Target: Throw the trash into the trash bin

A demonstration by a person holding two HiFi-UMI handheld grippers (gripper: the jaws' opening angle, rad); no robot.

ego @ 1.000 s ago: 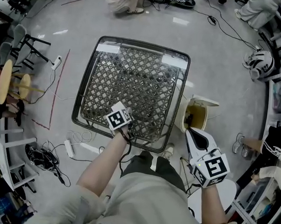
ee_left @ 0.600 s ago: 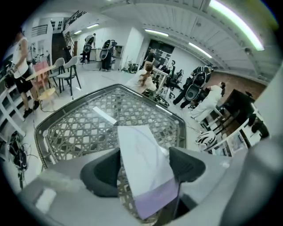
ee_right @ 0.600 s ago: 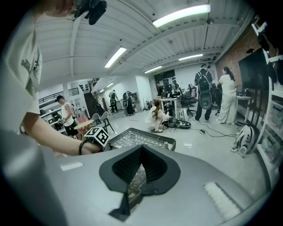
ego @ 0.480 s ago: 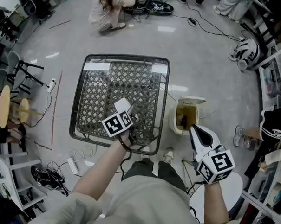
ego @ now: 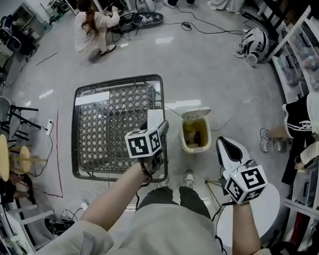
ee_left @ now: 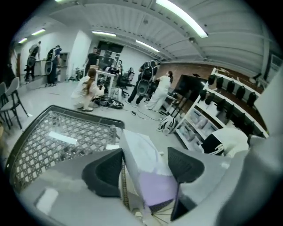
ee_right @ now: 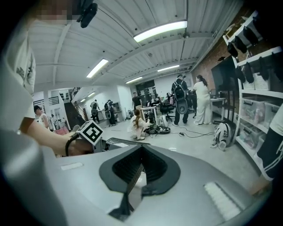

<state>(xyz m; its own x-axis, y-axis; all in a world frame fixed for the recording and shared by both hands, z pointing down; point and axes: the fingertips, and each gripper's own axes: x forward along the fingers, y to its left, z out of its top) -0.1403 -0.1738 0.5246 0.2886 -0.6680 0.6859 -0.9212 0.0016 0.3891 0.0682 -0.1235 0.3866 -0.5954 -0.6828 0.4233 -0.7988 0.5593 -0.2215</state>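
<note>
Lattice table is sitting left of the open trash bin (some trash inside). Left gripper, jaws just been closing, is clamping a white-purple carton above the table's near-right corner. Right gripper is hovering pinched together, empty.

Open trash bin just beside table

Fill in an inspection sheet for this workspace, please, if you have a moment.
Surface: lattice table on a grey floor.
Job's things: white and purple box lifted by the table's edge; trash bin open on the floor, trash inside.
Clutter: white strip on the table.
Grippers: left hand-held gripper shut on the box, jaws just closed further; right hand-held gripper shut, empty.
Cables: cable on the floor beside the trash bin.
Surroundings: crouching person, shelves.
</note>
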